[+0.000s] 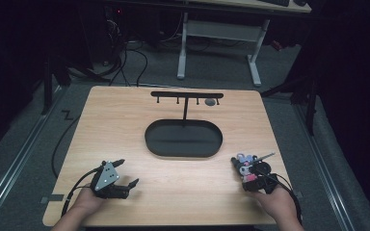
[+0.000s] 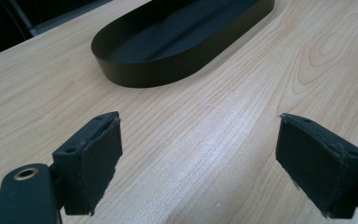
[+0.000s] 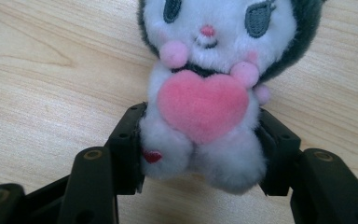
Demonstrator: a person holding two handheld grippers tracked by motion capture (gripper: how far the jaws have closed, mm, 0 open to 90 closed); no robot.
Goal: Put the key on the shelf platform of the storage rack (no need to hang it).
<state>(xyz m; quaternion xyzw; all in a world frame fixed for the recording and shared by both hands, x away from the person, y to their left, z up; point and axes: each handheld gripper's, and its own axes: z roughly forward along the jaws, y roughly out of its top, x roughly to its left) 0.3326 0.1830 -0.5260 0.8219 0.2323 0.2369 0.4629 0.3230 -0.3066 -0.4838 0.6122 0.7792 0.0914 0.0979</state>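
White plush fills the space between our right claw (image 3: pixel 200 158) pads: we have the soft toy (image 3: pixel 209 93) pinched around its lower body, low on the counter (image 1: pixel 173 192) at about four o'clock. The pads sit on the fluffy legs, below the pink heart, so the hold is on squashy stuffing; we judge it wise to keep the squeeze firm and lift straight up, slowly, so the top-heavy head does not tip the toy out. A metal ring or chain seems to stick out past the head toward one o'clock, though it is small and hard to read. Our left claw (image 1: pixel 125 180) rests at about eight o'clock, jaws spread wide with nothing between them, free to steady things. Farther out, the black oval tray (image 1: pixel 183 139) lies at the counter's centre, and behind it at twelve o'clock stands a hook rack (image 1: pixel 187 95). If the toy goes there, we should bring it over the tray's rim without dragging.
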